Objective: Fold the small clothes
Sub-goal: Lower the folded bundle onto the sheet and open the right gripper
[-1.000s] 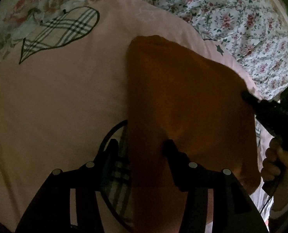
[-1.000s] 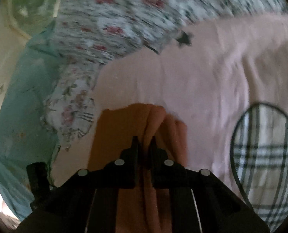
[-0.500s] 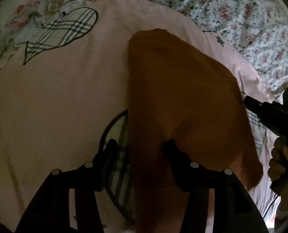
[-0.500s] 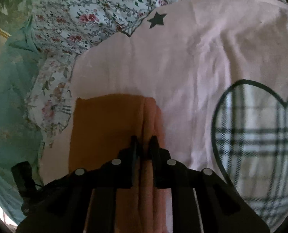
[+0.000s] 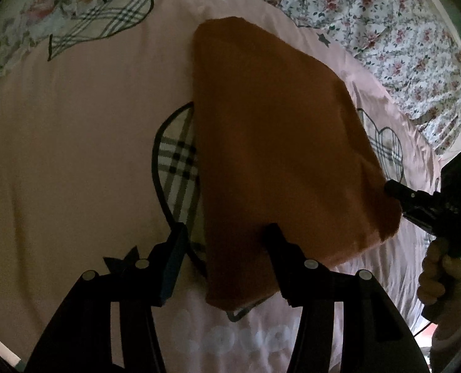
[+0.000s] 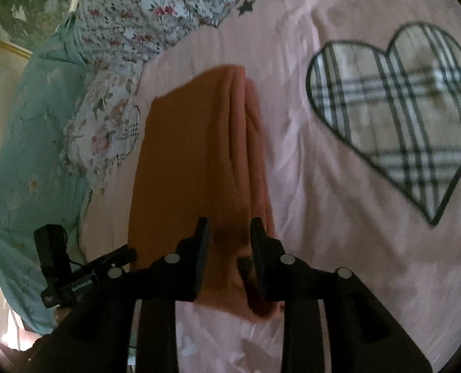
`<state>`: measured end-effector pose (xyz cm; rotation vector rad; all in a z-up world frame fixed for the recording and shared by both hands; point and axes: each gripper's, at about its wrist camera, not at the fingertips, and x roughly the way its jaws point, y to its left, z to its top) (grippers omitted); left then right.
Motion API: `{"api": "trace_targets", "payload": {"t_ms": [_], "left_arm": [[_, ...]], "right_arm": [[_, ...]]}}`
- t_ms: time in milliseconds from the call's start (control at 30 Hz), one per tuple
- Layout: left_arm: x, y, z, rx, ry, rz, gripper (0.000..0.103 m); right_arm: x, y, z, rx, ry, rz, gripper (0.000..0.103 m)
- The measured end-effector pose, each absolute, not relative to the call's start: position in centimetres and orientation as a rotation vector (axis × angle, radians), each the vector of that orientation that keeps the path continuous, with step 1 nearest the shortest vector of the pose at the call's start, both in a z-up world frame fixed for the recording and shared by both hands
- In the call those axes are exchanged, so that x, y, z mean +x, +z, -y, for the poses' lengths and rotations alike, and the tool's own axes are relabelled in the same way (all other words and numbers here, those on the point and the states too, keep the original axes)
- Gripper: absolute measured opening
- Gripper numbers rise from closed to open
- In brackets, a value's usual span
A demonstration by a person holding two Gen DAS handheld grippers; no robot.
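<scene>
A folded orange garment [image 5: 271, 143] lies on a pink bedsheet [image 5: 75, 143]. It also shows in the right wrist view [image 6: 196, 155], folded in several layers. My left gripper [image 5: 225, 239] is open, its fingers standing either side of the garment's near edge. My right gripper [image 6: 227, 233] is open over the garment's near end, its jaws parted around the fold. The right gripper also shows in the left wrist view [image 5: 395, 191] at the garment's right corner, and the left gripper shows in the right wrist view [image 6: 128, 253] at the garment's left side.
The pink sheet carries plaid heart prints [image 6: 395, 118] and small black stars [image 5: 323, 39]. A floral quilt [image 5: 385, 25] lies beyond the sheet. A teal floral blanket [image 6: 28, 143] lies at the left in the right wrist view.
My right gripper was shut on the garment's folded edge and has opened. Both cameras have pulled back, so the garment sits farther out in view. The left gripper stays open.
</scene>
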<state>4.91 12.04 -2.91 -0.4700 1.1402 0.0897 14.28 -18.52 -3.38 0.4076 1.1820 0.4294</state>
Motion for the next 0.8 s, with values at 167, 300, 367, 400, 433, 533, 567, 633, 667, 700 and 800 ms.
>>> {"api": "trace_targets", "payload": {"t_ms": [167, 300, 367, 400, 433, 533, 567, 633, 667, 700, 800], "left_arm": [[5.1, -3.1, -12.6, -0.499, 0.080, -1.138, 0.053], [5.2, -3.1, -12.9, -0.502, 0.081, -1.147, 0.053], [5.2, -3.0, -12.9, -0.479, 0.081, -1.149, 0.053], [5.2, -3.2, -12.9, -0.465, 0.083, -1.159, 0.055], [5.2, -3.4, -12.9, -0.451, 0.086, -1.171, 0.055], [5.2, -4.3, -12.8, -0.434, 0.076, -1.200, 0.056], [5.2, -4.6, -12.6, -0.421, 0.078, -1.210, 0.057], [5.1, -5.0, -12.4, -0.396, 0.078, -1.220, 0.057], [5.0, -5.0, -12.4, -0.394, 0.078, -1.218, 0.057], [4.9, -5.1, -12.5, -0.395, 0.077, -1.215, 0.057], [4.8, -5.3, -12.8, -0.418, 0.079, -1.208, 0.057]], "right_arm": [[15.8, -3.8, 18.1, 0.419, 0.430, -1.170, 0.036], [16.2, -4.2, 17.3, 0.455, 0.470, -1.202, 0.011], [15.2, -2.4, 17.7, 0.530, 0.545, -1.126, 0.010], [14.7, -1.8, 17.9, 0.539, 0.555, -1.105, 0.010], [14.2, -1.6, 18.1, 0.517, 0.538, -1.103, 0.010], [14.1, -3.7, 18.7, 0.442, 0.447, -1.172, 0.009], [14.2, -4.8, 19.0, 0.423, 0.413, -1.194, 0.009], [14.2, -6.4, 19.4, 0.423, 0.378, -1.206, 0.009], [14.2, -6.8, 19.4, 0.424, 0.366, -1.199, 0.009], [14.1, -6.9, 19.4, 0.421, 0.357, -1.191, 0.009], [14.2, -6.6, 18.8, 0.383, 0.341, -1.165, 0.009]]}}
